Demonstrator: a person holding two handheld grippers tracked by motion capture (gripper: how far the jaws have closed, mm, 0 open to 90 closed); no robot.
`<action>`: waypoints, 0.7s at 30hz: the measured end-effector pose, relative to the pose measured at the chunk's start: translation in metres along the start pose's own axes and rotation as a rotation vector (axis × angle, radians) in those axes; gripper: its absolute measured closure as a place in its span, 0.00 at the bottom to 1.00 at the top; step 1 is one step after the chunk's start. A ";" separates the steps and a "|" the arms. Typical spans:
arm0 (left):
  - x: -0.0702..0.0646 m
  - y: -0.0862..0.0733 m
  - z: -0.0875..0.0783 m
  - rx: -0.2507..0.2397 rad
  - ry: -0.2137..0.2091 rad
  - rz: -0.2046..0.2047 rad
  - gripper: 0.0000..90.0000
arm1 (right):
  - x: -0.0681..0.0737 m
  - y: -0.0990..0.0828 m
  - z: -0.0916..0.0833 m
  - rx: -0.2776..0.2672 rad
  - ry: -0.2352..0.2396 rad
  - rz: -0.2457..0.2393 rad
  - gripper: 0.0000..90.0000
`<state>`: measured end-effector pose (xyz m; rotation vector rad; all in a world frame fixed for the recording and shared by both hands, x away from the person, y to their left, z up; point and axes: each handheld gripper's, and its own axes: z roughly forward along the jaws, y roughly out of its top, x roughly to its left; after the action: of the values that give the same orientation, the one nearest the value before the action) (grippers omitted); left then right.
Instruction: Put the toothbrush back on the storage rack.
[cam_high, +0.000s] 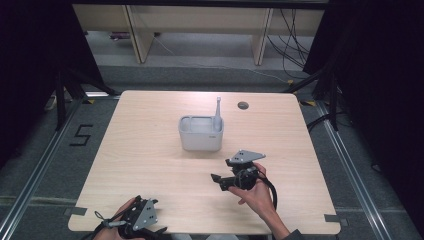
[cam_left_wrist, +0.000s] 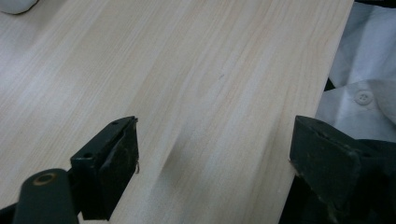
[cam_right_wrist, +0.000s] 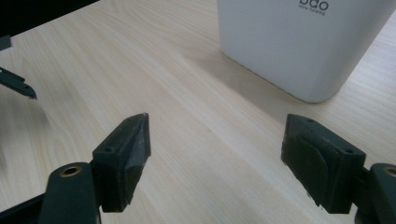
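The right hand (cam_high: 259, 195) comes in from the bottom edge at a slant and holds the right gripper (cam_high: 216, 178) low over the counter (cam_high: 150, 150), with the jaws pointing to the left side of the high view. Its grey three-cornered plate faces up. In the right gripper view the two black jaws stand wide apart and only bare wood lies between them – nothing is held. The white container (cam_high: 201, 133) stands upright near the middle of the counter, just beyond this gripper and apart from it; in the right gripper view its white wall (cam_right_wrist: 299, 46) rises close ahead, a little to the right of the jaws. A thin grey stick (cam_high: 218, 109) stands in its back right corner.

The left hand (cam_high: 114, 229) rests at the near edge of the counter, at the bottom left, with the left gripper (cam_high: 162, 231) right at that edge. Its jaws are also wide apart and empty; one of them hangs past the counter edge, over white cloth (cam_left_wrist: 369, 84).

Between the container and the left and near edges there is much open wood. A small round hole (cam_high: 243, 105) sits near the far edge.
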<state>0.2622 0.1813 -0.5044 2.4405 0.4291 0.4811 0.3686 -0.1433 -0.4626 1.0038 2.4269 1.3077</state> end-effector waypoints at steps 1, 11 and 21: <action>0.000 0.000 0.000 0.001 0.001 -0.001 0.17 | -0.002 -0.001 0.000 -0.005 -0.001 -0.032 0.27; 0.000 0.000 0.000 -0.002 0.002 0.001 0.17 | 0.005 -0.014 -0.007 0.006 0.009 -0.005 0.27; 0.000 0.000 0.000 -0.002 0.004 -0.002 0.17 | 0.008 -0.024 -0.013 0.008 0.020 0.016 0.27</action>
<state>0.2620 0.1814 -0.5041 2.4376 0.4328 0.4850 0.3450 -0.1552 -0.4730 1.0192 2.4461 1.3206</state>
